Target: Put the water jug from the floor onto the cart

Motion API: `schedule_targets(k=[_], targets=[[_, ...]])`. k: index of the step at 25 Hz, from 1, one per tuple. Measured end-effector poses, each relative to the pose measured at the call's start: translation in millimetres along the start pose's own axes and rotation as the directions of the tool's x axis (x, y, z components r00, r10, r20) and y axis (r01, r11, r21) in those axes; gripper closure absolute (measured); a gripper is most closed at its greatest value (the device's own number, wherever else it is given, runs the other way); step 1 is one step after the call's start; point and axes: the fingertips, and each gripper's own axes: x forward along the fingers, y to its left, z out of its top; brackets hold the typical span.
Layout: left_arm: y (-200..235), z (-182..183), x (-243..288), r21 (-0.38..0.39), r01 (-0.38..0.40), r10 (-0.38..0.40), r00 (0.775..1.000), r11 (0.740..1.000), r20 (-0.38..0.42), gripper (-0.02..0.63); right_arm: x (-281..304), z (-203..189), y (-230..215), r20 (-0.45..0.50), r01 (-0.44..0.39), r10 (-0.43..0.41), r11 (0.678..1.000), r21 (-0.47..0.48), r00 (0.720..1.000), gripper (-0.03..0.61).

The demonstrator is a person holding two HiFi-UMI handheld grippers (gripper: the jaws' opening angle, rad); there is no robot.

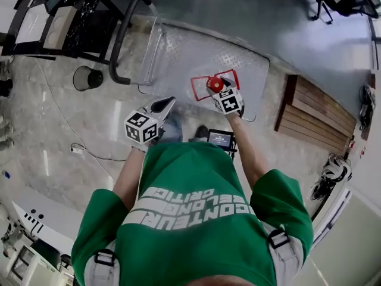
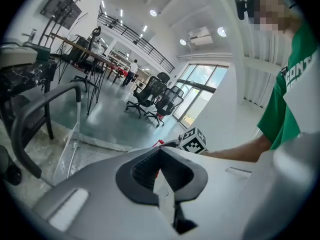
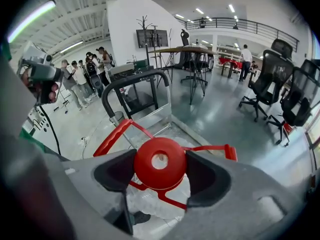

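The water jug is a clear plastic one with a red cap and a thin red carrying handle that spreads out to both sides of the neck; the right gripper has it by that cap, one dark pad pressed against each side. In the head view the cap sits over the near corner of the cart, above its metal deck; whether the jug's base rests on the deck cannot be told (the body is nearly lost against the metal from above). The cart's black push handle stands at the far left end of the deck, well apart from the jug.

The left gripper has its jaws drawn together with nothing between them; in the head view it is held near the cart's front edge, to the left of the jug and not touching it.

The person's green shirt fills the bottom of the head view; a round bin stands on the pale floor left of the cart, and a slatted wooden board lies to its right; office chairs stand on the darker floor beyond.
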Motion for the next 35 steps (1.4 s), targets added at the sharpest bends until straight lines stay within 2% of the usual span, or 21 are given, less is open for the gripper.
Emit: schedule_targets(k=[6,13,22,30,33,35], targets=[[39,12,-15,-0.024,-0.005,0.005,1.000,1.000,-0.016,0.598,65,30,24,-0.083,-0.047,0.045,0.999,-0.019,0.996,0.284],[80,22,-36,-0.056,0.009,-0.011,0.999,0.998,-0.043,0.598,140,43,41,-0.181,-0.049,0.043,0.998,-0.031,0.982,0.285],[102,35,-39,-0.021,0.066,-0.068,0.992,0.998,-0.108,0.598,211,48,63,-0.247,-0.059,0.049,0.998,-0.031,0.968,0.284],[97,27,-27,-0.001,0.128,-0.126,0.973,0.992,-0.193,0.598,244,71,92,-0.211,-0.064,0.040,0.992,-0.107,0.977,0.284],[94,26,-19,0.017,0.153,-0.146,0.964,0.988,-0.222,0.598,245,69,89,-0.200,-0.049,0.030,0.995,-0.089,0.979,0.284],[91,25,-15,0.027,0.162,-0.151,0.961,0.986,-0.233,0.598,245,62,91,-0.208,-0.067,0.050,0.995,-0.072,0.977,0.284]])
